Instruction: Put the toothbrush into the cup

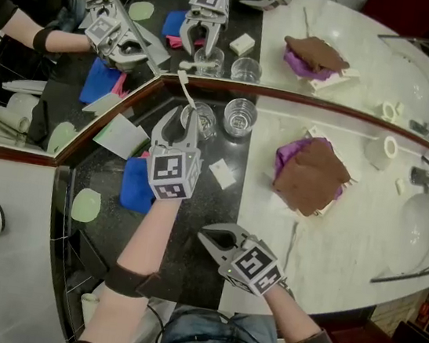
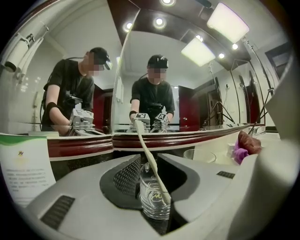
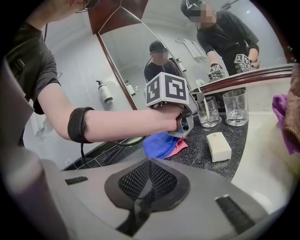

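1. Holding your left gripper [image 1: 184, 119] low over the dark surface [image 1: 197, 212] close to the mirror [image 1: 352, 35], you have its jaws released; they stand apart on either side of the cup [image 2: 153, 202].
2. The toothbrush [image 2: 148, 157] is in that cup. Its lower end sits down inside the glass and the shaft leans up toward the mirror. Neither pad presses on it.
3. The cup is clear glass, upright on the black stone. A second glass [image 1: 239, 116] stands just beside it, on its right in the head view.
4. Your right gripper [image 1: 207, 239] sits well back from both glasses, near your body. Its jaws are clenched together with nothing between them.
5. A small pale bar of soap [image 1: 222, 173] lies on the dark stone between your two grippers.
6. A blue cloth [image 1: 137, 184] lies left of your left wrist, with a pink cloth [image 3: 182, 145] showing at its edge.
7. A brown cloth [image 1: 313, 177] lies on top of a purple cloth [image 1: 288, 155] on the white part of the surface, right of the glasses.
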`<state>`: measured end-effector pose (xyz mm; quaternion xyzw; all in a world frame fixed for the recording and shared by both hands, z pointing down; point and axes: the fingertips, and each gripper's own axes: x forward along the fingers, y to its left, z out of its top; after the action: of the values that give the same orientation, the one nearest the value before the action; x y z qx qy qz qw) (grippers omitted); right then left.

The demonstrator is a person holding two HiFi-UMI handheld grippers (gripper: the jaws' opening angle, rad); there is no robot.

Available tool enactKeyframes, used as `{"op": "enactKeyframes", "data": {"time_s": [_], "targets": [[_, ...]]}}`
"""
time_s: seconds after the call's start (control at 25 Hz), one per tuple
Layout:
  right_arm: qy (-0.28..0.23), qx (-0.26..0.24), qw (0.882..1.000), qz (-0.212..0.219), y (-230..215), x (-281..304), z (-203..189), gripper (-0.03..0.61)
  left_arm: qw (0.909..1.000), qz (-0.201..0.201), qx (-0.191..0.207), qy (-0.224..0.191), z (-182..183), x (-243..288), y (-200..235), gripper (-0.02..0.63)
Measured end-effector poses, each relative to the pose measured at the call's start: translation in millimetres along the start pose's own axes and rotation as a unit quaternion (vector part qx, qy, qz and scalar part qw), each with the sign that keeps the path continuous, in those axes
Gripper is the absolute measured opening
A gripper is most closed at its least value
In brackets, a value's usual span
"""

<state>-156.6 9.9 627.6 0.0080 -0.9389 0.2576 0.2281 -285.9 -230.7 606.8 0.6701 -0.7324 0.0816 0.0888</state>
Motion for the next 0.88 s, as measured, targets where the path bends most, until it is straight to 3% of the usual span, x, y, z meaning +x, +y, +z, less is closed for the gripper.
{"op": "enactKeyframes", "data": {"time_s": [0.44,0.6,0.76,0.88], "targets": [[-0.005,0.004,1.0,-0.018,-0.3,-22.0,-0.3,0.018,0.9998,0.013,0.008,0.009,15.1,-19.6,-6.4,0.103],[-0.014,0.0,0.999,-0.036,1.2,-43.0,10.1,0.018,0.9989,0.018,0.01,0.042,24.5,-48.1,-13.2,0.101],[-0.028,-0.008,0.998,-0.056,4.5,-72.0,23.2,0.018,0.9984,0.021,0.013,0.051,41.1,-84.7,-24.4,0.006],[-0.041,-0.013,0.996,-0.077,2.4,-96.9,30.8,0.018,0.9972,0.015,0.011,0.072,45.2,-114.3,-40.3,0.001]]}}
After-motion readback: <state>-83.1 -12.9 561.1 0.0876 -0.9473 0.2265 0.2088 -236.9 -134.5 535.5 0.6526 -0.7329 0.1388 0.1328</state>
